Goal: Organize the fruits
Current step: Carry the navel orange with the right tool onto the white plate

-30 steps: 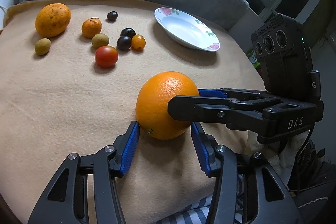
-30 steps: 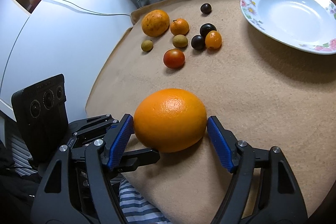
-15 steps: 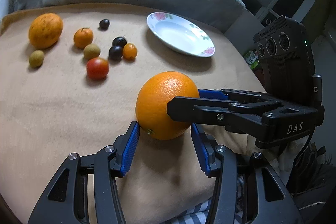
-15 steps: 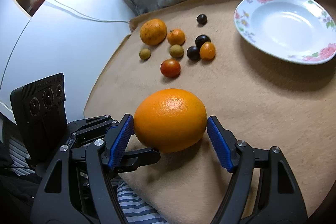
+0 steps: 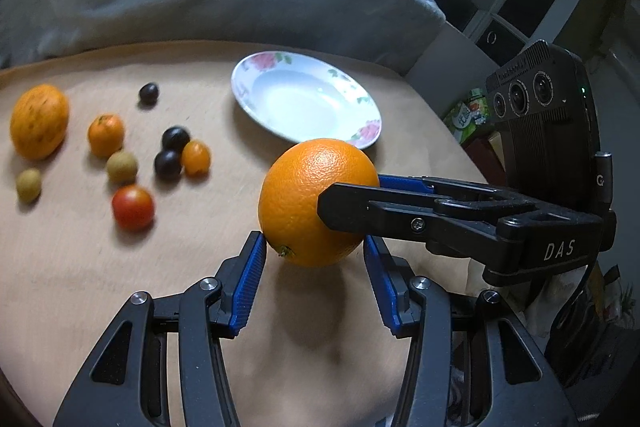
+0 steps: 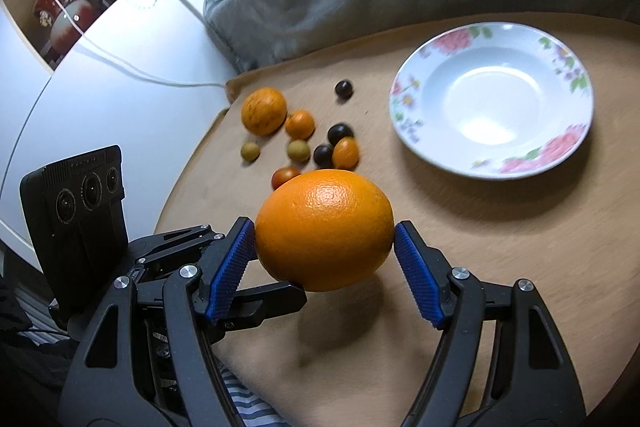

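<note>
Orange [image 6: 324, 229], firm, round, fairly heavy, sits pinched across its middle in your right claw [image 6: 325, 255], while your left claw [image 5: 314, 285] gapes empty beneath.

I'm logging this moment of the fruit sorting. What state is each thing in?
Big orange: lifted off the cloth, clamped.
Right gripper: shut on the big orange.
Left gripper: pads beside the fruit; grip unclear.
Plate: empty, upright.
Small fruits: loose on the cloth.
</note>
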### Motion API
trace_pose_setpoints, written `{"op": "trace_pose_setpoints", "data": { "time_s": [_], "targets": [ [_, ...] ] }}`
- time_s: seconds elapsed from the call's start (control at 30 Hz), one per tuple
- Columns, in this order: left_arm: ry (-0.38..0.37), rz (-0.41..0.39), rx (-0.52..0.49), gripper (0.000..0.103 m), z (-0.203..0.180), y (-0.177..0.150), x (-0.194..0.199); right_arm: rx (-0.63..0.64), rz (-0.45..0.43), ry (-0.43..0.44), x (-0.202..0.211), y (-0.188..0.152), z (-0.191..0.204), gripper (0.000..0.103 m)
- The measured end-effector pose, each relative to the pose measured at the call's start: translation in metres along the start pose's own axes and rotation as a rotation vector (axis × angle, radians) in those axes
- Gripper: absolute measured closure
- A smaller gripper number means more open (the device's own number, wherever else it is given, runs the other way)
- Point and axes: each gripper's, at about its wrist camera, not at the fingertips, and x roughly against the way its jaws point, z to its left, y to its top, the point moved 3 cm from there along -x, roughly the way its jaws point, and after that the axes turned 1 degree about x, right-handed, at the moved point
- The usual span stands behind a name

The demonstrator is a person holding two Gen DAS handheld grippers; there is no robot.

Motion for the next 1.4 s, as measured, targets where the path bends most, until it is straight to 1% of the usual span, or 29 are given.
{"op": "trace_pose_setpoints", "data": {
  "time_s": [0.3,0.53,1.0,1.23,1.3,1.4],
  "targets": [
    [-0.026,-0.013,-0.03,0.053,-0.015,0.027,-0.016,-0.026,-0.061,-0.033,0.017,0.02,-0.02,0.028],
    [-0.037,-0.004,-0.029,0.053,-0.018,0.044,-0.029,-0.057,-0.079,-0.046,0.02,0.031,-0.037,0.028],
    [-0.015,0.018,-0.031,0.053,-0.017,0.053,-0.043,-0.113,-0.072,-0.057,0.013,0.047,-0.061,0.028],
    [-0.01,0.006,-0.034,0.053,-0.017,0.061,-0.047,-0.126,-0.071,-0.081,0.007,0.055,-0.067,0.028],
    [-0.001,-0.002,-0.051,0.053,-0.018,0.063,-0.046,-0.129,-0.084,-0.089,0.008,0.058,-0.069,0.028],
    [0.01,-0.018,-0.062,0.054,-0.018,0.065,-0.042,-0.117,-0.129,-0.118,0.017,0.065,-0.068,0.028]
  ]
}}
